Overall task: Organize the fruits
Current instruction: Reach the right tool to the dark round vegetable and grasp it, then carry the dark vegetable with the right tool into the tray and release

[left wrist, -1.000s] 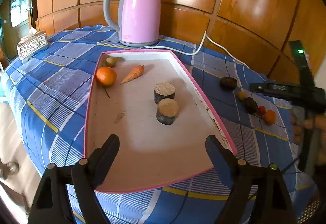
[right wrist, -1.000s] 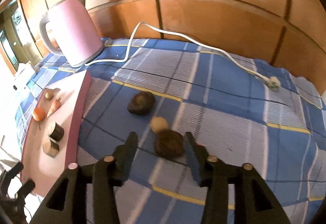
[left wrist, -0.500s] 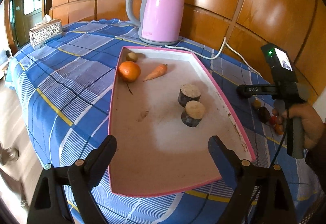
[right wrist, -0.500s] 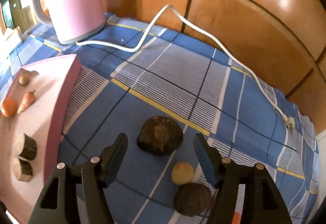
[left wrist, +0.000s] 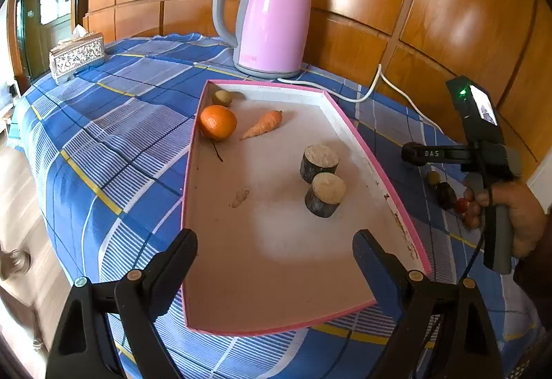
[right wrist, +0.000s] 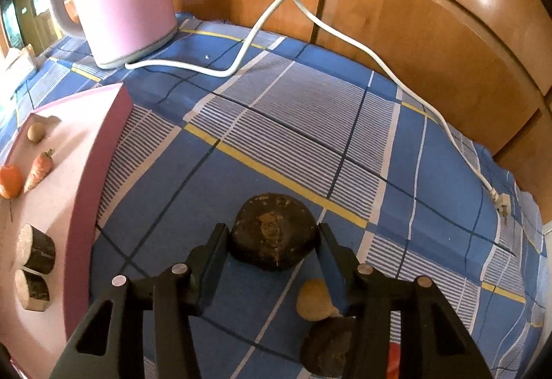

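Note:
My right gripper (right wrist: 272, 238) points down at the blue checked cloth, jaws closing, with a dark brown round fruit (right wrist: 272, 230) between them; both pads touch its sides. Just behind lie a small pale fruit (right wrist: 312, 299), a second dark fruit (right wrist: 327, 348) and a red one (right wrist: 393, 361). The pink-rimmed tray (left wrist: 362, 151) holds an orange (left wrist: 218, 122), a carrot (left wrist: 263, 124), a small brownish fruit (left wrist: 222, 97) and two log pieces (left wrist: 319, 163). My left gripper (left wrist: 274, 241) hovers open over the tray's near end, holding nothing.
A pink kettle (left wrist: 269, 16) stands behind the tray, and its white cord (right wrist: 345, 33) trails across the cloth to a loose plug. A tissue box (left wrist: 76, 55) sits at the far left. The table drops off at the left; a wooden wall backs it.
My right gripper moved forward from the nearer dark fruit to the farther one, spread wider, then closed around it. The left view shifted slightly, its gripper still open over the tray.

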A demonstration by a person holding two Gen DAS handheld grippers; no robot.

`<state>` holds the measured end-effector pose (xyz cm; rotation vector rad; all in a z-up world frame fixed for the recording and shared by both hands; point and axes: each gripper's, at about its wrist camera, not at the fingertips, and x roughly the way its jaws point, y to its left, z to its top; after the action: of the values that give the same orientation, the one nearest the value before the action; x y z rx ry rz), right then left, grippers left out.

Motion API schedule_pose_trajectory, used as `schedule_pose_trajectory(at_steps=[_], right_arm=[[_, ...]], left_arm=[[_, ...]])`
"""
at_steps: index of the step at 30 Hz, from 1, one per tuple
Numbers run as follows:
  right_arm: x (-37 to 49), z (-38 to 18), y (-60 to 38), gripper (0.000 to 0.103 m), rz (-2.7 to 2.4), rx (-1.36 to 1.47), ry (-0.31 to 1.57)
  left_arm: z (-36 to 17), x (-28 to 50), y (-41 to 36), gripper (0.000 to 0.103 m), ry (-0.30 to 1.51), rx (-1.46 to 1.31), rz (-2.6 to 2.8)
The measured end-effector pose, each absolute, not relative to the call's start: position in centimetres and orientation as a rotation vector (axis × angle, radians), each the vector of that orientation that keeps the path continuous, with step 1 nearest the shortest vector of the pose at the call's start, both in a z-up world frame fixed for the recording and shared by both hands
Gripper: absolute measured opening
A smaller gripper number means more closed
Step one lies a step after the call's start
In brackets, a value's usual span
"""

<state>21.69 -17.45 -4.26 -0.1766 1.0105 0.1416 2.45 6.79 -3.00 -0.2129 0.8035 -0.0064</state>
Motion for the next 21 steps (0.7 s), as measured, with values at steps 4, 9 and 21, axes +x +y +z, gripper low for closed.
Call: schedule_pose_trajectory(at_steps=[4,9,21], right_arm=[[21.0,-2.9,-17.0,0.051,0.17,-0.167,0.971],[19.5,-0.7,-14.8,0.051,0.273,-0.155,0.924],[17.8,1.0,-5.7,0.051,0.501,-0.174,0.894]], left_arm=[[-2.7,2.1,6.8,0.092,0.791,-0.218,-0.003],[-2.3,1.8,7.0,0.092,0.776,-0.223,-0.002],[-2.3,1.6,8.4,0.092,0.76,-0.254,0.044]])
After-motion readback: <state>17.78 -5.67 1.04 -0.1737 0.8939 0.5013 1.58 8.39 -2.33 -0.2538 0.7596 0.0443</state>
